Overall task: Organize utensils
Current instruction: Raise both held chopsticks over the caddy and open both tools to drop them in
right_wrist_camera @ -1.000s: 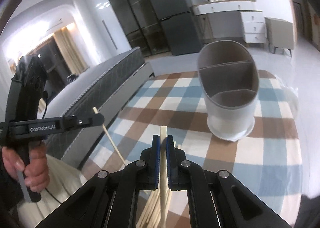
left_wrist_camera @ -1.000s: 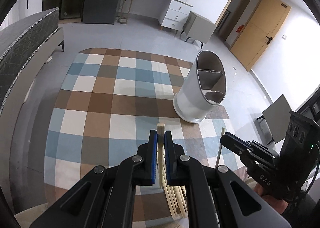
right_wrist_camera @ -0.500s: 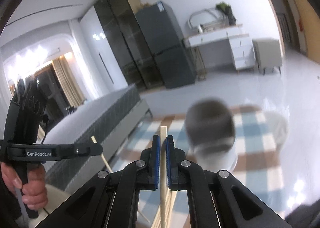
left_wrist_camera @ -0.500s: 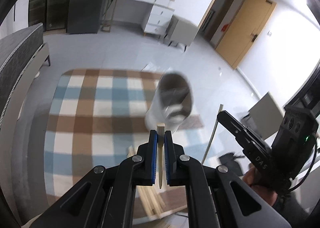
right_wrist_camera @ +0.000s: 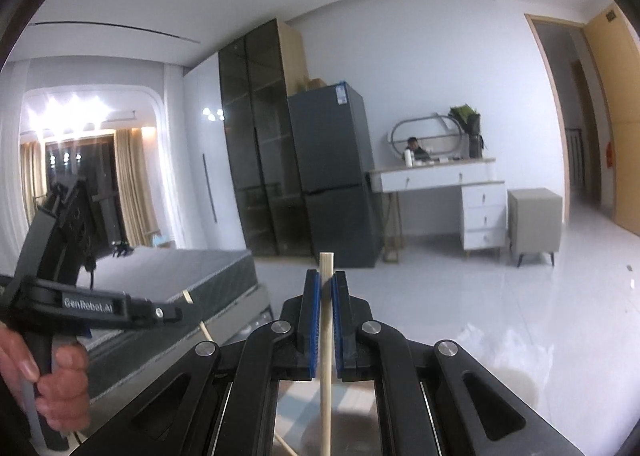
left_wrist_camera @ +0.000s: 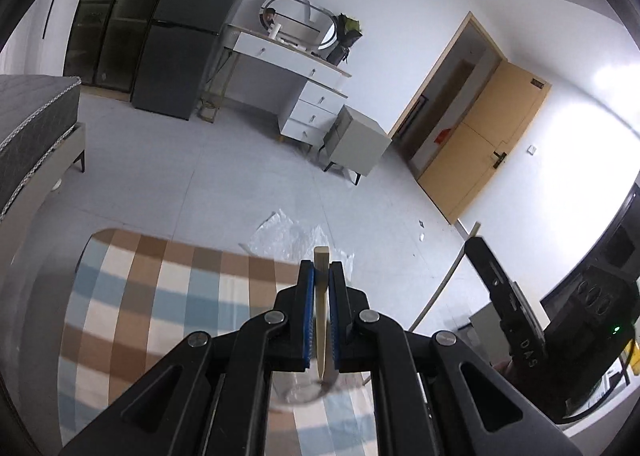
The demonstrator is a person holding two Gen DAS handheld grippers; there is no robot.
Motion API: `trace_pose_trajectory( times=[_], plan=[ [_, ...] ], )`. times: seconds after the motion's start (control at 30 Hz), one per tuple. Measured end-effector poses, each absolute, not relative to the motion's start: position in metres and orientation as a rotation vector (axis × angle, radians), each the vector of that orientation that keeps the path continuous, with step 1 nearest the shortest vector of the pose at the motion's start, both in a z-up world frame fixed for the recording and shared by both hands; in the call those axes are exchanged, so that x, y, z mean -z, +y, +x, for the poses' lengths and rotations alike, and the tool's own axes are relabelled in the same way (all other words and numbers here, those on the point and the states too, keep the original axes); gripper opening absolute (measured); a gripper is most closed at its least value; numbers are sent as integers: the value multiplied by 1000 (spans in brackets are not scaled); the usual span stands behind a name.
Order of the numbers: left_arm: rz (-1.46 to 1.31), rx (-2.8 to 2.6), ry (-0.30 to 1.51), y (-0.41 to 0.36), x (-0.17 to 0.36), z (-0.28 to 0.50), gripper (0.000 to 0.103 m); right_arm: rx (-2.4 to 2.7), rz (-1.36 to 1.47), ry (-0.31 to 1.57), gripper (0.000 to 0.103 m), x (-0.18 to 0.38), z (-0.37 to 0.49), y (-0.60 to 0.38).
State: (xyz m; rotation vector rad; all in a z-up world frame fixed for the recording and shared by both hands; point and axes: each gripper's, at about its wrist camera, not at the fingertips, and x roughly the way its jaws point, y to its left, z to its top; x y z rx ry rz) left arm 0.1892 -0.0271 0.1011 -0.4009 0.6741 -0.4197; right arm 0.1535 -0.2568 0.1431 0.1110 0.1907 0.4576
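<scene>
You are working above the checked table [left_wrist_camera: 152,296], which is filling the lower left of the left wrist view, with the utensil holder [left_wrist_camera: 304,392] showing only as a blurred round shape just under your left fingers. Your left gripper [left_wrist_camera: 321,288] is clamping its blue pads nearly shut on one wooden chopstick [left_wrist_camera: 321,320], gripped near its thick end so the thin tip is hanging down toward the holder, likely ready to drop in. Your right gripper [right_wrist_camera: 326,296] is likewise pinching a second chopstick [right_wrist_camera: 326,356] upright, pads closed on it near its top, long shaft trailing below. Holding each near its top probably keeps the tips free to enter a compartment; which compartment cannot be told.
</scene>
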Motion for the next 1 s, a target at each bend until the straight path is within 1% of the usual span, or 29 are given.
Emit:
trace_pose_trajectory(
  times=[0.2, 0.4, 0.5, 0.8, 0.9, 0.97, 1.0],
  plan=[
    [-421, 418, 656, -32, -71, 221, 2, -450, 127, 187, 5, -119, 194, -247],
    [-405, 411, 672, -36, -50, 233, 2, -410, 148, 202, 5, -82, 205, -245],
    [-408, 414, 681, -38, -44, 235, 2, -408, 142, 226, 5, -66, 210, -245],
    [-352, 437, 694, -52, -45, 228, 2, -459, 40, 239, 5, -54, 207, -236],
    [-330, 448, 730, -56, -42, 227, 2, -490, 39, 282, 5, -45, 205, -237],
    [-315, 484, 792, -60, -40, 228, 3, -506, 39, 320, 8, -40, 204, -238],
    [-308, 492, 815, -61, -39, 229, 6, -510, 42, 338, 8, -39, 204, -240]
  ],
)
